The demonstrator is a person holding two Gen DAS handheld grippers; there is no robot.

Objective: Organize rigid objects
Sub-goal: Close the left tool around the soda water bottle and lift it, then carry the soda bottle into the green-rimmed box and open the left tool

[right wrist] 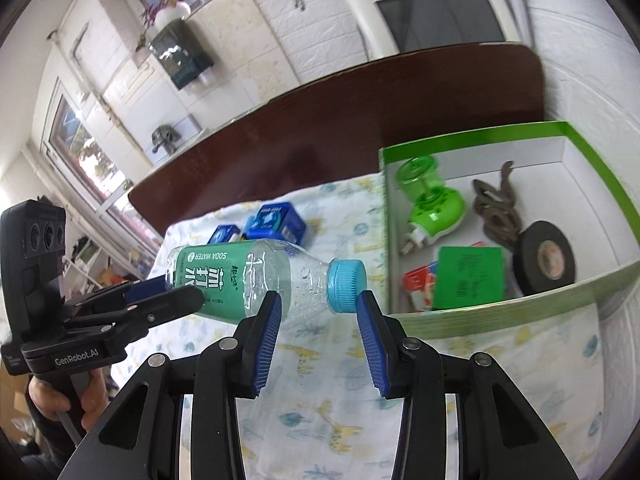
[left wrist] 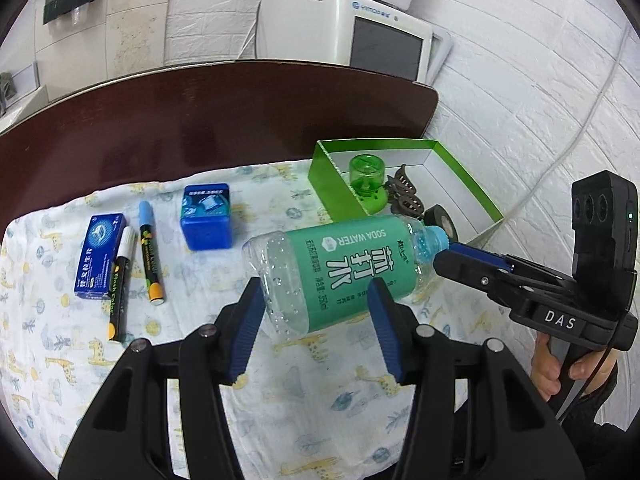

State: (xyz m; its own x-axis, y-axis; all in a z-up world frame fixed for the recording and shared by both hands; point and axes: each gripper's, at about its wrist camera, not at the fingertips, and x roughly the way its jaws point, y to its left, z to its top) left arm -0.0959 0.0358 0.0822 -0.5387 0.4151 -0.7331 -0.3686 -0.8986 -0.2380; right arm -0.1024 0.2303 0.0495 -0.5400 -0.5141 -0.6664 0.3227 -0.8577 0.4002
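we've got the soda water bottle (left wrist: 336, 276) up off the table (left wrist: 200, 120), lying sideways in the air just beside the green-rimmed box (right wrist: 500, 308). the left claw (left wrist: 316, 300) is pinching the body across the green label, and the right claw (right wrist: 316, 304) is pinching the neck end by the blue cap (right wrist: 346, 286).

it looks empty bar droplets inside, so we judge it light. thin clear plastic with ribs, likely to dent under a hard squeeze, and the glossy label could slip. the cap and neck are the stiff part, so that's the safer hold; the midbody grip wants gentle pressure.

in the box: a green plastic plug-in vaporizer (right wrist: 432, 196), a brown hair clip (right wrist: 496, 208), a roll of black tape (right wrist: 546, 258) and a flat green packet (right wrist: 470, 276), all hard or firm.

out on the giraffe-print cloth (left wrist: 280, 420), soft and wrinkly, lie a blue cube box (left wrist: 207, 216), a flat blue carton (left wrist: 100, 256) and two chalk markers (left wrist: 150, 252), slim round barrels that may roll.
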